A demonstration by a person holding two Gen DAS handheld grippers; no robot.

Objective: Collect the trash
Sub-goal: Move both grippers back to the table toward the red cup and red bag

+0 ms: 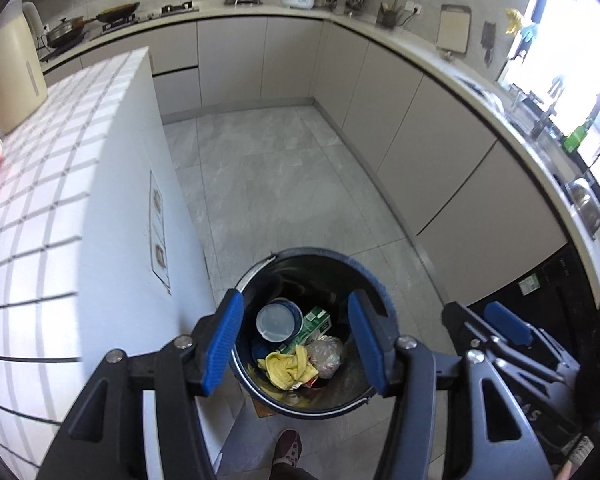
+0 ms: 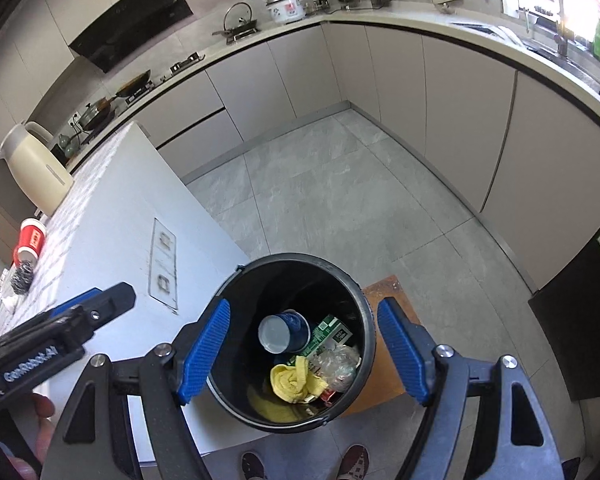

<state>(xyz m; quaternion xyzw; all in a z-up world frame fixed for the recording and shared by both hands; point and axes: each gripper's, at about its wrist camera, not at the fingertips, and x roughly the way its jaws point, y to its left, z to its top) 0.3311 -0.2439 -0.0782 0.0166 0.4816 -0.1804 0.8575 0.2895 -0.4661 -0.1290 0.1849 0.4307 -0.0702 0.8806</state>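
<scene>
Left wrist view: left gripper (image 1: 296, 344) hangs with ribbed blue pads spread and empty, directly over a round black plastic trash bin (image 1: 374, 276) holding a crumpled yellow cloth (image 1: 288, 366), blue paper cup (image 1: 278, 320), green carton (image 1: 312, 326) and clear plastic wad (image 1: 326, 354). White tiled counter (image 1: 60, 168) sits just left of it; right gripper (image 2: 304, 350), marked "GenRobot.AI" on its neighbour, also spread, nothing pinched. Beige cabinets (image 1: 400, 120) beyond.

A black bin (image 2: 292, 272) is standing on the grey tiled floor (image 2: 320, 184), seemingly overlapping an orange-brown mat (image 2: 388, 292).
</scene>
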